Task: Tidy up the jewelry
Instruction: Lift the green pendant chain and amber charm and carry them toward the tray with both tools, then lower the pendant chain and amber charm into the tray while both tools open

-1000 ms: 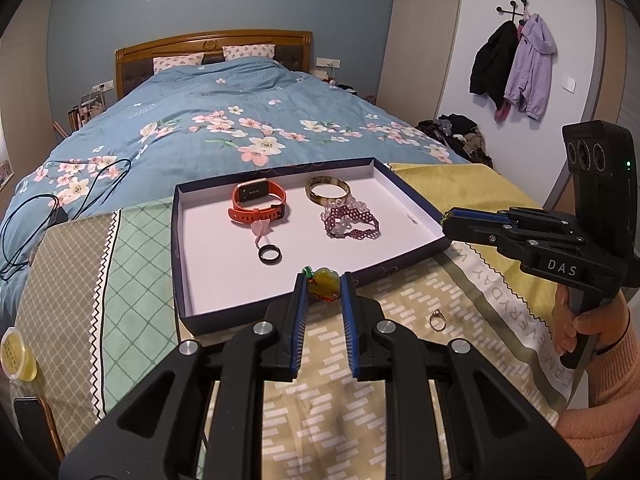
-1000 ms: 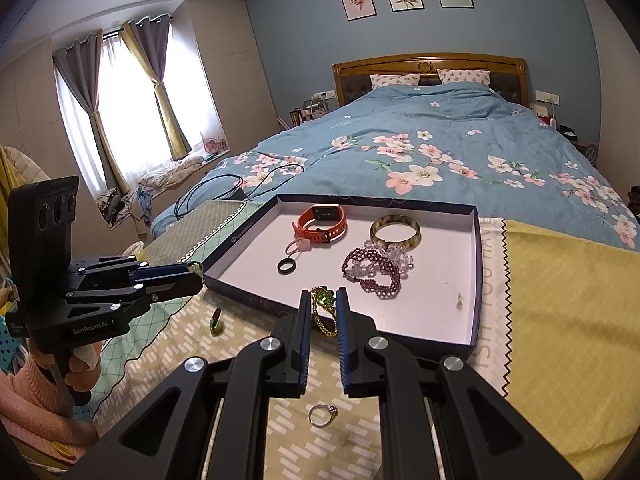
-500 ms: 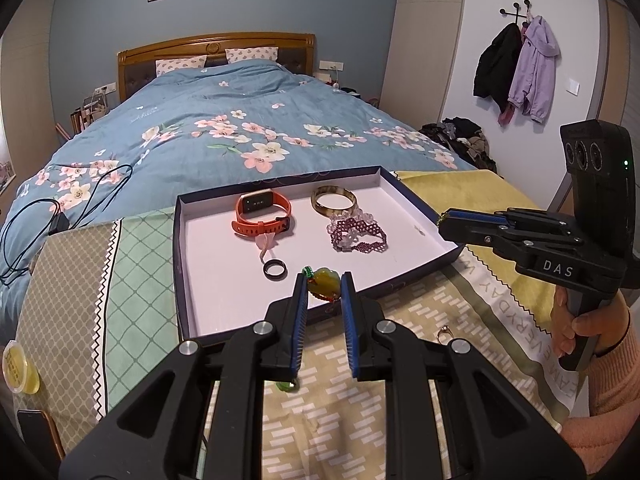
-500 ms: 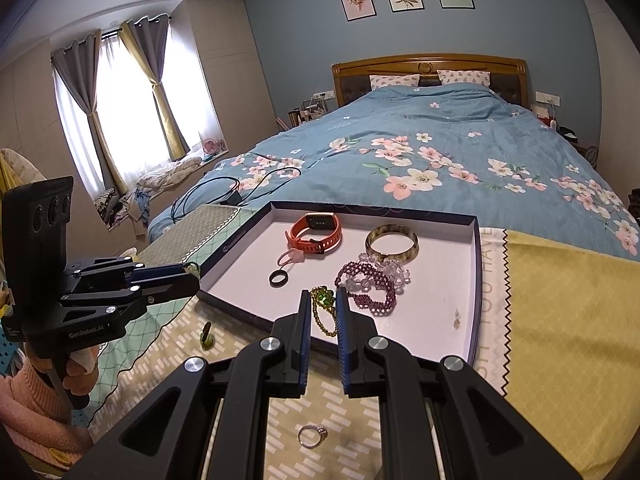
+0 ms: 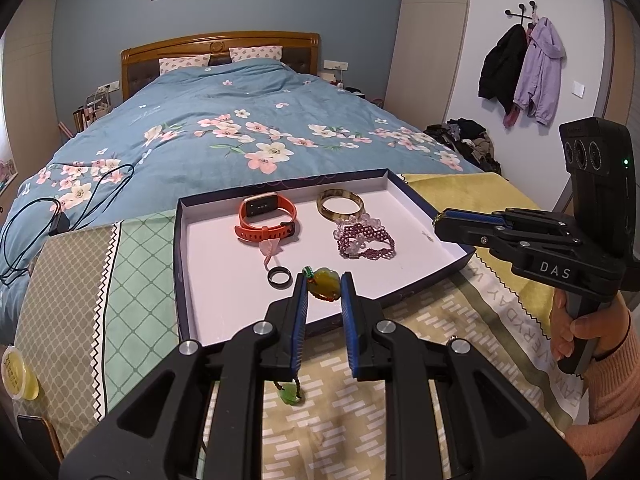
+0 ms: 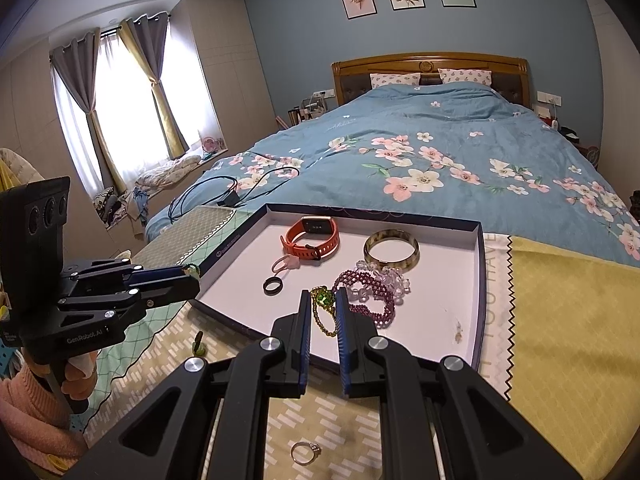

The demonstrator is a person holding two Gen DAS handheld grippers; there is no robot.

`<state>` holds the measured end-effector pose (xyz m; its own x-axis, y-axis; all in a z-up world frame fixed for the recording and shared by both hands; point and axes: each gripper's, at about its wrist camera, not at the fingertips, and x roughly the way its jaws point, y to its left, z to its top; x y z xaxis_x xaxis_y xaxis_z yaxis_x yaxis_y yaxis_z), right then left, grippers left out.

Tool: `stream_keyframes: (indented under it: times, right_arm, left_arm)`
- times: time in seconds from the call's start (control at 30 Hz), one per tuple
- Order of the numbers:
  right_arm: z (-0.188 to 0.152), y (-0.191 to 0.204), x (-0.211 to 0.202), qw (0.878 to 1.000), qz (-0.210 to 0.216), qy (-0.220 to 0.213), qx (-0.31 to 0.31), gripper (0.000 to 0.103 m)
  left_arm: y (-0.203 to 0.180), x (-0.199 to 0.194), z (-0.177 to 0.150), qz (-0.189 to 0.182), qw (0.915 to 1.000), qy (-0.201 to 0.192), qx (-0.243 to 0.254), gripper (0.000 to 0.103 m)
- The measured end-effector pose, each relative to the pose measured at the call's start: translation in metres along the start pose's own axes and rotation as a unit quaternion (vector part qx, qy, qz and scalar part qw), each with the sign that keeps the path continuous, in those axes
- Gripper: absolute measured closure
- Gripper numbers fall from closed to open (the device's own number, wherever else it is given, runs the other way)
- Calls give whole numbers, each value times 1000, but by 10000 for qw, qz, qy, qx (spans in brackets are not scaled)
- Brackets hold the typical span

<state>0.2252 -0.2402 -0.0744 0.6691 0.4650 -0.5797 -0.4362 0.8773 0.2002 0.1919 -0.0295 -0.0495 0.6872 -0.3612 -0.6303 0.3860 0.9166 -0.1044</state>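
1. Amber-yellow with a green bead on top, the pendant [image 5: 323,283] sits pinched between the blue-padded fingers [image 5: 301,312] of our left gripper [image 5: 324,286], held in the air above the near edge of the tray [image 5: 182,264]; its dark cord runs down below the fingers to a small green charm [image 5: 290,397] hanging over the patterned cloth [image 5: 360,412].
2. Our right gripper [image 6: 324,304] is closed to a narrow gap on a green-and-gold beaded bracelet [image 6: 323,310], which hangs from the fingers [image 6: 305,320] over the tray's white floor, just beside the purple beads.
3. Inside the tray we see an orange watch [image 5: 266,220] at the back, a pale pink piece [image 5: 270,249] just in front of it, and a black ring [image 5: 280,277] nearer us.
4. To the right lie a mottled bangle [image 5: 340,205] and a purple beaded bracelet [image 5: 366,240] with clear beads touching it.
5. On the cloth, outside the tray and near our right gripper, lies a silver ring [image 6: 305,451] with a stone.
6. From the right wrist view, a small green item [image 6: 198,344] stands on the cloth below our left gripper; we cannot tell what it is.
7. The cloth covers the foot of a bed with a blue floral duvet [image 5: 224,132], on which a black cable [image 5: 60,208] lies at the left.
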Motion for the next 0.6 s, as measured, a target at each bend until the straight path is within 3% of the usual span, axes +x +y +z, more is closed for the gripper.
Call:
stream_keyframes:
  times: [0.6]
  right_arm:
    - [5,-4,12,10000,-17,63,5,93]
  left_arm:
    - [5,10,4,57,10000,25,-18,86]
